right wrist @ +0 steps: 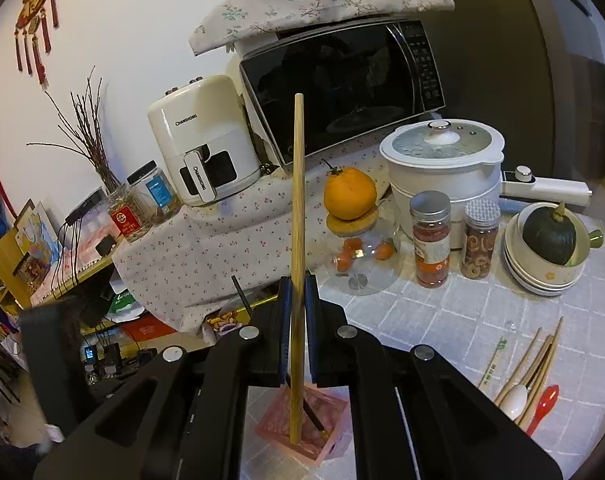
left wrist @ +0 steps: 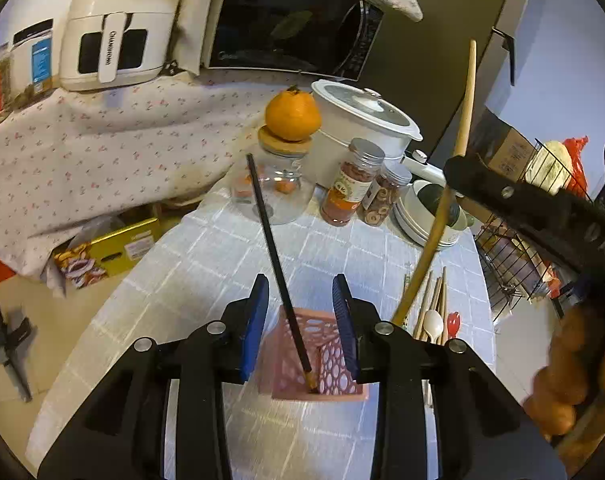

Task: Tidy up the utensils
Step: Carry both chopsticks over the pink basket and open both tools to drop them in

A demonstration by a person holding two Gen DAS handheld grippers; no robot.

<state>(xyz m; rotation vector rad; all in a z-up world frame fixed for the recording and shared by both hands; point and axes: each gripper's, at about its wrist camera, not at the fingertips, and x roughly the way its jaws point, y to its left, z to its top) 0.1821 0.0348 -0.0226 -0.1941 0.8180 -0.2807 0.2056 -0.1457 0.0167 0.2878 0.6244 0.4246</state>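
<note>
Near the bottom centre of the left wrist view, the left gripper [left wrist: 300, 320] is released: its blue pads stand apart on either side of a black chopstick [left wrist: 276, 256] without pressing it. The stick leans toward the upper left, its lower tip resting inside a pink holder [left wrist: 322, 364] with oval cut-outs on the grey tiled tabletop [left wrist: 206, 264].

In the right wrist view, the right gripper [right wrist: 297, 314] is clenched on a long wooden chopstick [right wrist: 297, 216], held nearly upright in the centre of the frame, its lower end over or just inside the pink holder; I cannot tell if it touches the bottom.

To do this step well, I judge the wooden stick should be lowered straight until its end is well inside the holder, clear of the black one, before the pads let go, so that it does not tip the light holder.

Counted: one holder, one black stick inside, one wooden stick in the grip. At lower right, waiting, lie one white spoon [right wrist: 514, 400], one red spoon [right wrist: 544, 402] and a bundle of wooden chopsticks [right wrist: 540, 358], overlapping too much to count.
</note>
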